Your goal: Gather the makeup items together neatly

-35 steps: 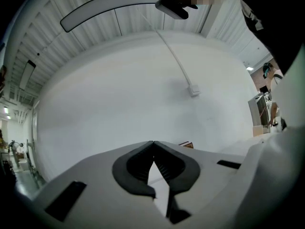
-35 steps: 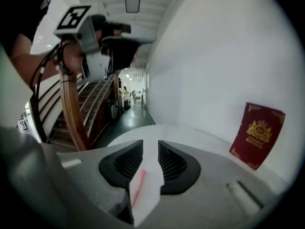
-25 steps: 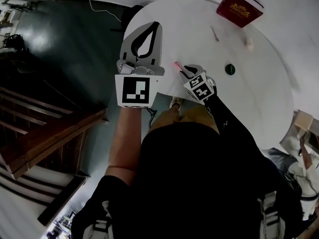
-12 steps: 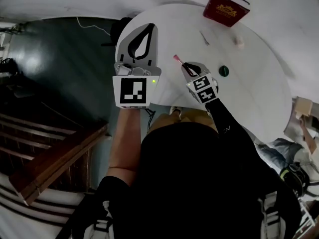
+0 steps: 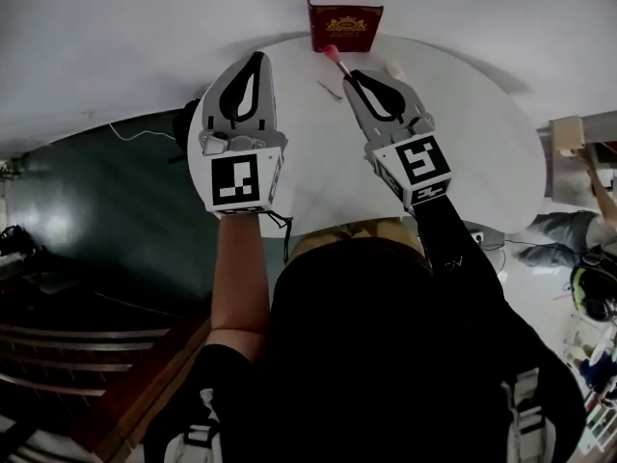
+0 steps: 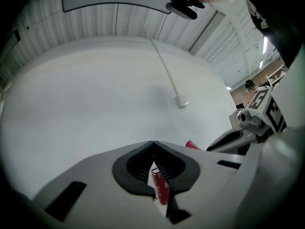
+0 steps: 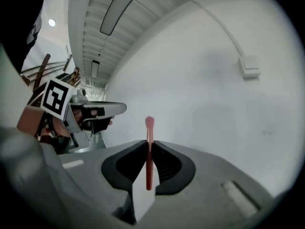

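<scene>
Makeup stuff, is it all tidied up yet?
Not yet; nothing looks gathered. The right gripper, its jaws just closed, holds the pink brush above the table. The thin stick and small pale item lie apart near the red book. The left gripper is shut, empty.

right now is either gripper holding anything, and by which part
Right gripper pinches the pink makeup brush by its handle, below the head; left gripper holds nothing.
</scene>
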Available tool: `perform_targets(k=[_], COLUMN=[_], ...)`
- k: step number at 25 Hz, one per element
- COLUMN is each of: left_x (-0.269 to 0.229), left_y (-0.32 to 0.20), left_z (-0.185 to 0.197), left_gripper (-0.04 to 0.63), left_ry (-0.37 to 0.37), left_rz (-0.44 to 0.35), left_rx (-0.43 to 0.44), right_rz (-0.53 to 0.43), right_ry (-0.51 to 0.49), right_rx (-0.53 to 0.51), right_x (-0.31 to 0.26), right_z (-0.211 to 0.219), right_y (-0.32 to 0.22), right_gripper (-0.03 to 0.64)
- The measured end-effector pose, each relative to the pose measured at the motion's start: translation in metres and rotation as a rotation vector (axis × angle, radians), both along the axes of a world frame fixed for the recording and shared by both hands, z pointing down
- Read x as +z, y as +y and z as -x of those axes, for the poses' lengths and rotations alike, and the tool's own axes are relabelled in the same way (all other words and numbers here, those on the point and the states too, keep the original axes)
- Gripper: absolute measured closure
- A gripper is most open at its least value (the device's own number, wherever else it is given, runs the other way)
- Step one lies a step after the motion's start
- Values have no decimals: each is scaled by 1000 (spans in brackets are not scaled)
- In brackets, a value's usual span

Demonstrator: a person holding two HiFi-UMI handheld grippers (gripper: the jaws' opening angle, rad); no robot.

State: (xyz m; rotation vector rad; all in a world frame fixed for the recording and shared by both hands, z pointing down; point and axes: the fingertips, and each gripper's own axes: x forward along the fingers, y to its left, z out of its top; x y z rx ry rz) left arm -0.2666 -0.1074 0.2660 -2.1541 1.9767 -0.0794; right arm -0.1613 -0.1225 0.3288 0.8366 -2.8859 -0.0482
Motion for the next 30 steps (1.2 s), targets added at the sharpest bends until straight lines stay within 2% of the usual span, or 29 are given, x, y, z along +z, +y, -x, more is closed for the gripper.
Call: perform_targets(k=[7,17,24,27,30], left_x=[-1,-3,1,4,3], left_y=[-22,-49,-58,-60,-59], left_z=[-31,-120,-151,-155,-158], left_gripper=[588,588,588,588,588], left_ry=[-7,-1,-1,-12,-3], left_rz=[8,-15,4,9,12], left_rx=[97,291,341,339,336], right_rz=[-42,-81,-68,-23,112], right_ry=[-14,-23,-20,-11,18], right_rx=[100,360,417,439,477], right_x=[-18,-33,-26,-7,47], right_z=[-30,-141,-175,-182,-191], right_y=[-8,-28,-34,-40,-54], right_gripper=[566,566,566,566,566])
